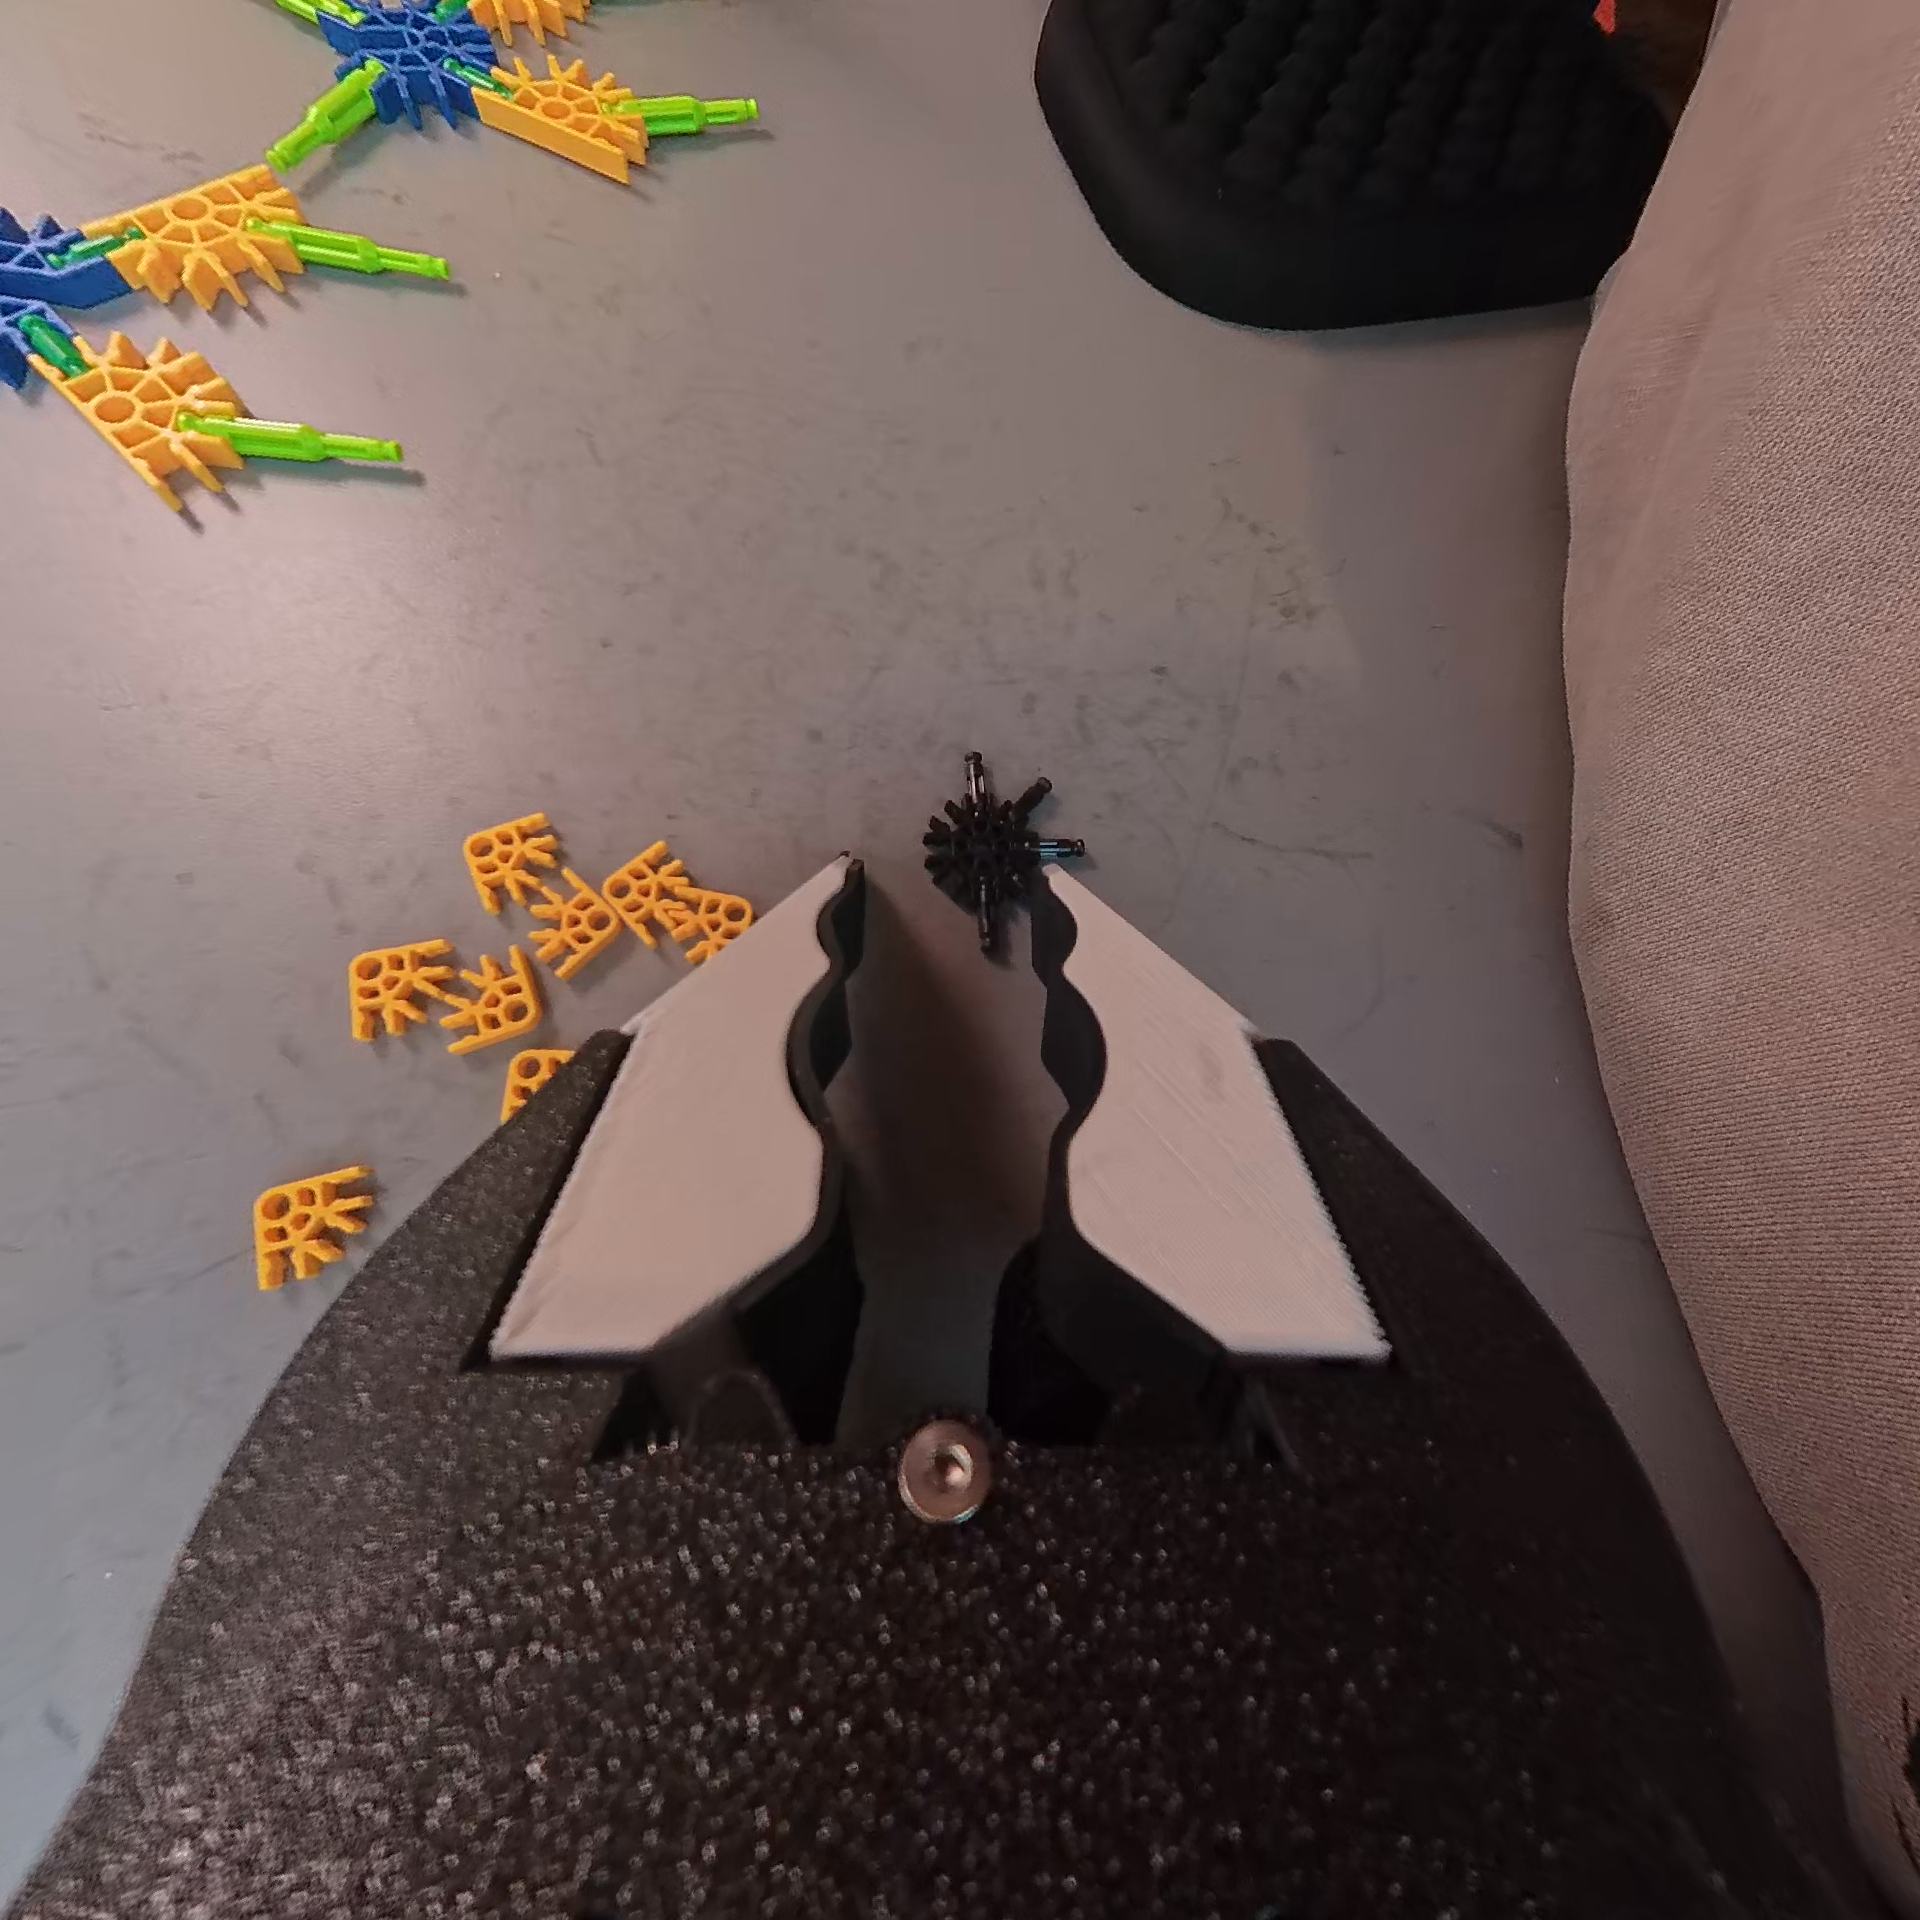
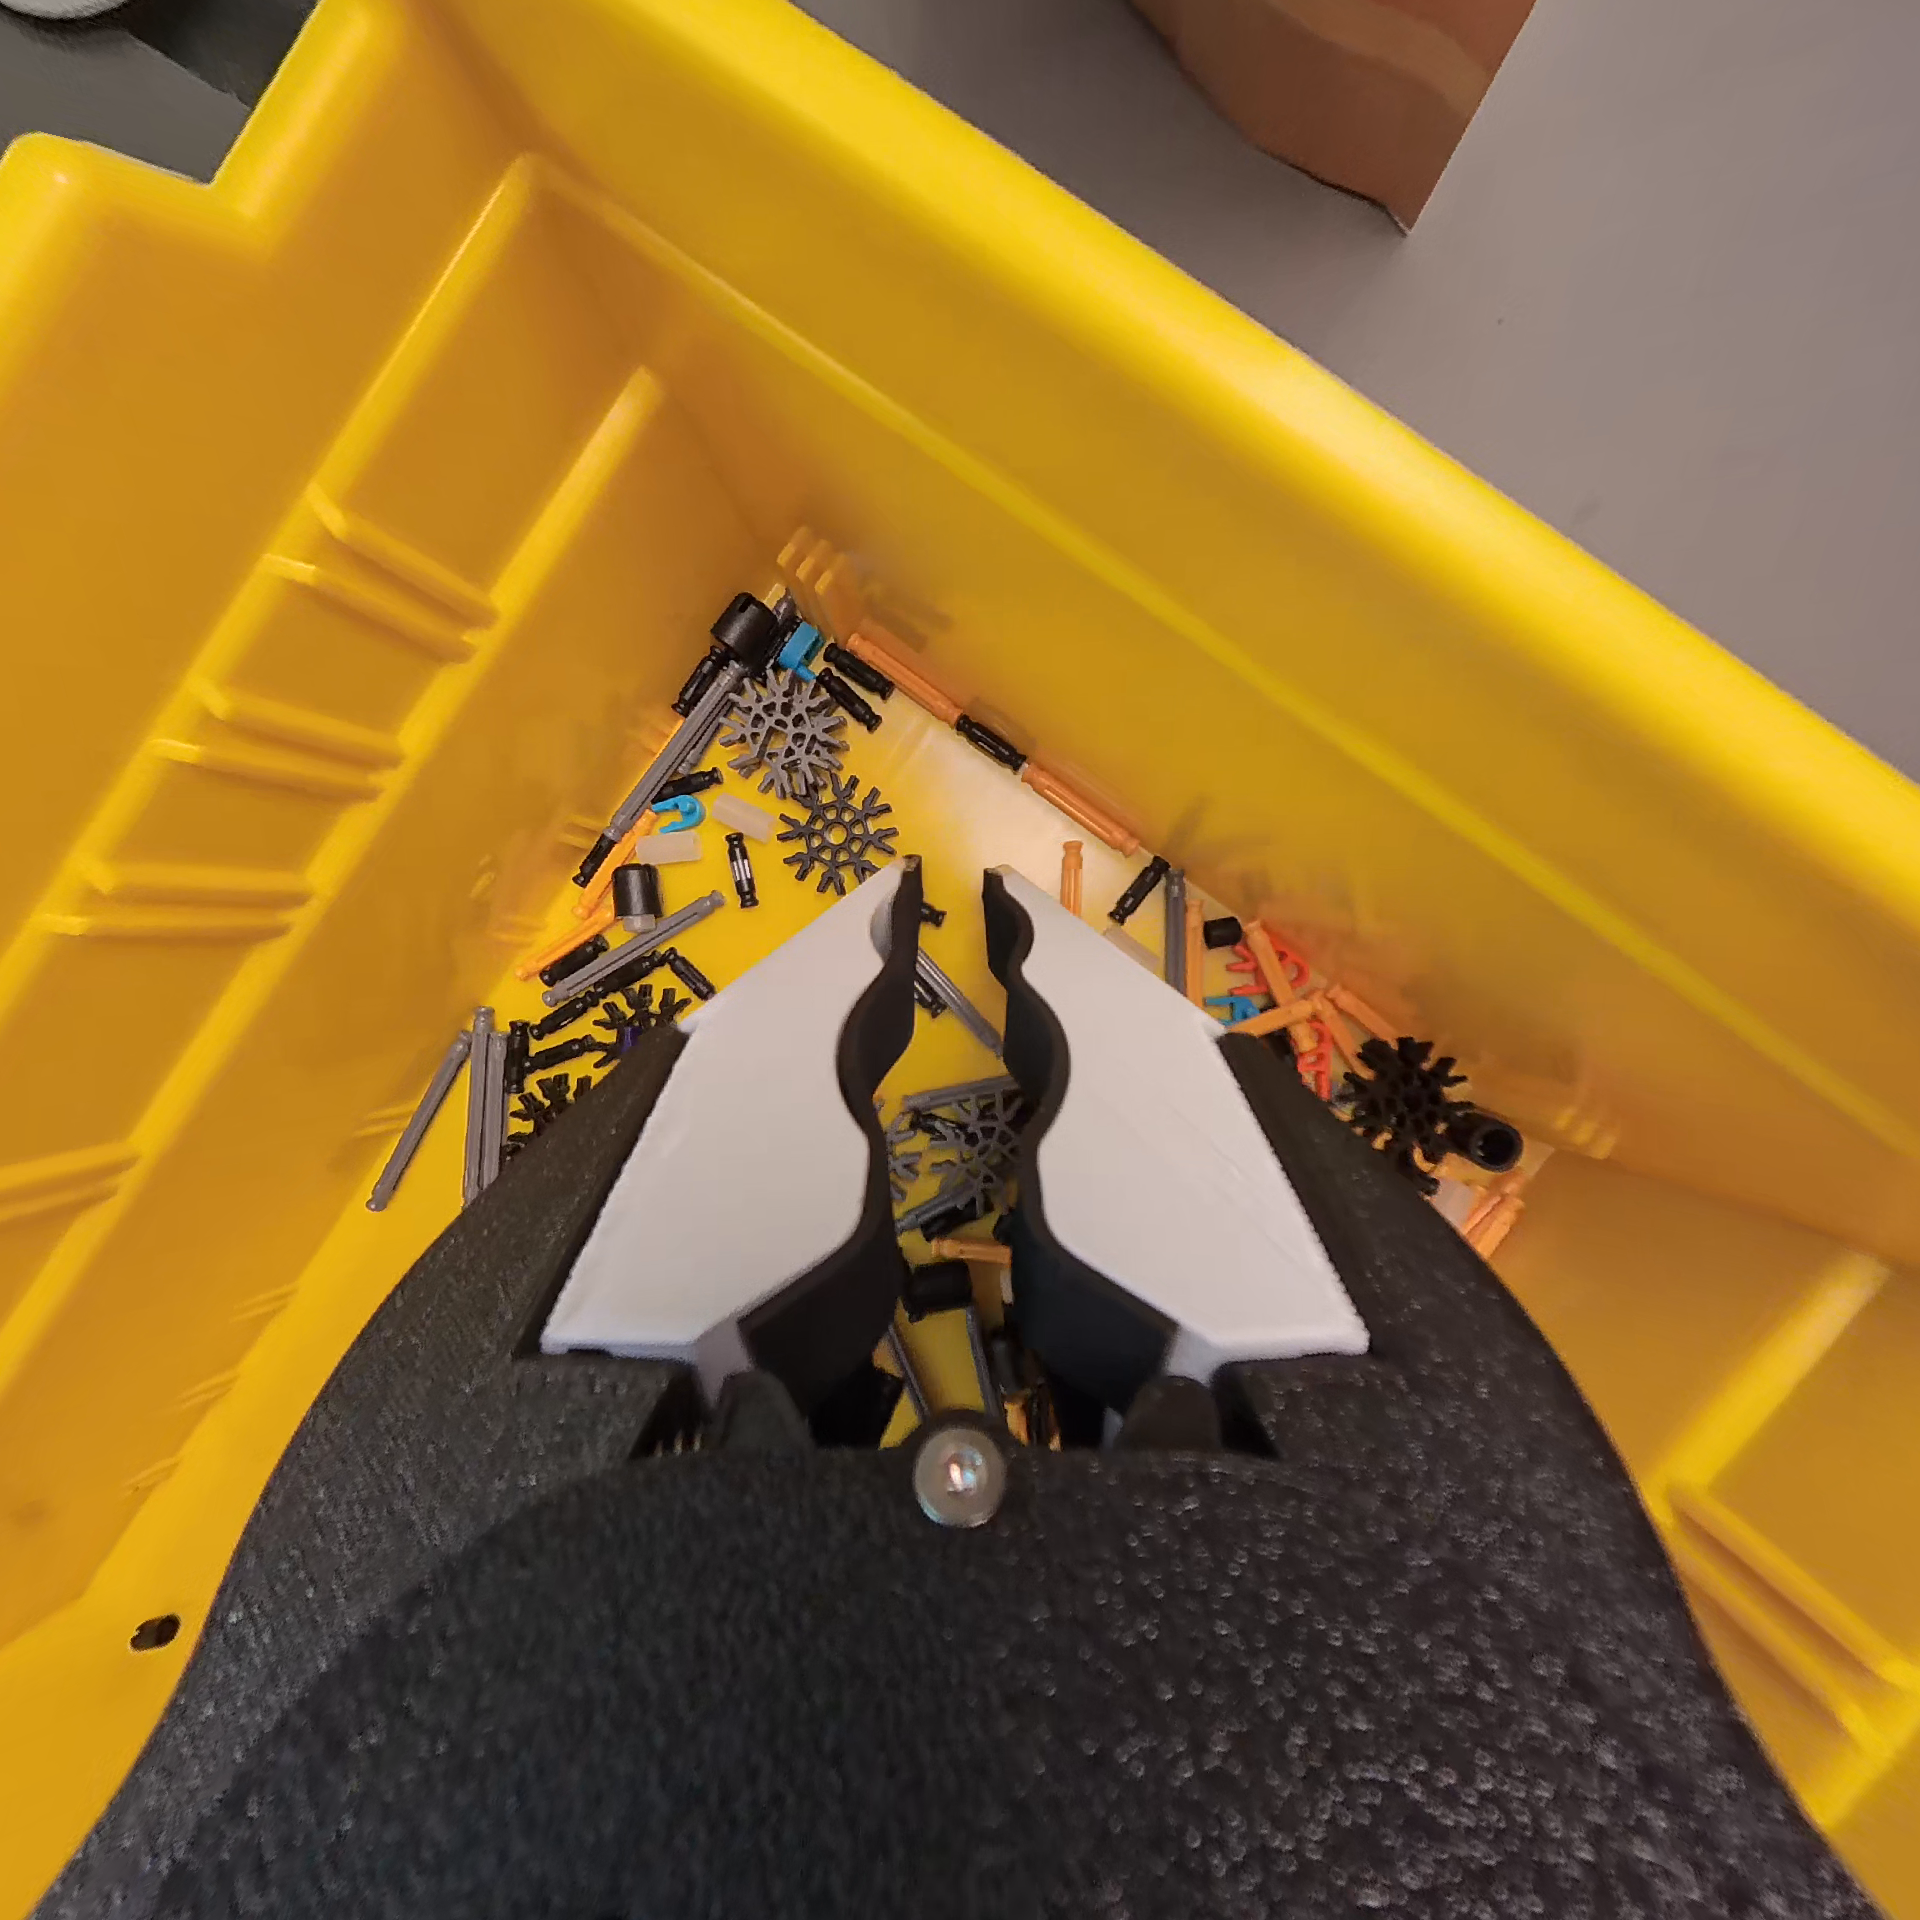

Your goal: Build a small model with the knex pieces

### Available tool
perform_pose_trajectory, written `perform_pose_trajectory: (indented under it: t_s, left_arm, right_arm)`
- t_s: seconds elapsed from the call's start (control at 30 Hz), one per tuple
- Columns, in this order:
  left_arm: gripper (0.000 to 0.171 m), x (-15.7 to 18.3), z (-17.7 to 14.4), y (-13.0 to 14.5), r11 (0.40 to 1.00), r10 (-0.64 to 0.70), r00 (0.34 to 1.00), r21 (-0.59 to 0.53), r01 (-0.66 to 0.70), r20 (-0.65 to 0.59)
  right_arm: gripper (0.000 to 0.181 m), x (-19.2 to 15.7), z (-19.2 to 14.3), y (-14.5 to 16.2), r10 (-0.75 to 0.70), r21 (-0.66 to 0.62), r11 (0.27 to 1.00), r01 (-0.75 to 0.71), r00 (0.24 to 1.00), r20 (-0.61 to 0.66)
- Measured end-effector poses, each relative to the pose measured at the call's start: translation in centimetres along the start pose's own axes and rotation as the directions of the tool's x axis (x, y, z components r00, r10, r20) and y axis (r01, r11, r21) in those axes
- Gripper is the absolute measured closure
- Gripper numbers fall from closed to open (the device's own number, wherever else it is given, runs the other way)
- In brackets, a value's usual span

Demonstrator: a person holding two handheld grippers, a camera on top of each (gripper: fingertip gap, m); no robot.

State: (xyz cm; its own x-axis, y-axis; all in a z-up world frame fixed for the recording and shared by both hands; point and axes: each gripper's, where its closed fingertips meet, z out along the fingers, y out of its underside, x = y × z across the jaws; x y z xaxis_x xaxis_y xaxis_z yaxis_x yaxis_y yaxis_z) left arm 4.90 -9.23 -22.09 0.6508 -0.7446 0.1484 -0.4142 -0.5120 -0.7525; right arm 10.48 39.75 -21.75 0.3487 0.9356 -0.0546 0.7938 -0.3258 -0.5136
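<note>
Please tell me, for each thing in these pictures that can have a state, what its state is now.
left gripper: open, holding nothing, low over the grey table.
black connector: on the table, rods plugged in, beside the right fingertip.
loose yellow connectors: lying flat, scattered.
blue-yellow-green assembly: pieces joined together, lying flat.
right gripper: open, empty, inside the yellow bin.
bin parts: loose, jumbled.

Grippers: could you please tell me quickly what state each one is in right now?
Left gripper: open, holding nothing, beside a black spiked connector on the table.
Right gripper: open, empty, above loose parts in the yellow bin.
</note>
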Motion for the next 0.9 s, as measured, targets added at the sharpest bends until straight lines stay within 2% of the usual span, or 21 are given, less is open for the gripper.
perform_pose_trajectory:
  t_s: [0.37, 0.63, 0.9]
  left_arm:
    - [0.14, 0.0, 0.0, 0.0, 1.0, -0.006, 1.0, 0.001, 0.006, -0.004]
    - [0.14, 0.0, 0.0, 0.0, 1.0, -0.006, 1.0, 0.002, 0.006, -0.004]
    - [0.14, 0.0, 0.0, 0.0, 1.0, -0.006, 1.0, 0.002, 0.006, -0.007]
  right_arm:
    - [0.173, -1.1, -0.5, 0.7, 0.017, -0.033, 0.999, -0.013, 0.992, 0.127]
    - [0.176, -1.0, -0.5, 0.9, 0.001, -0.043, 0.999, 0.003, 0.994, 0.105]
    - [0.179, -0.2, -0.7, 0.9, 0.202, -0.049, 0.979, -0.197, 0.969, 0.143]
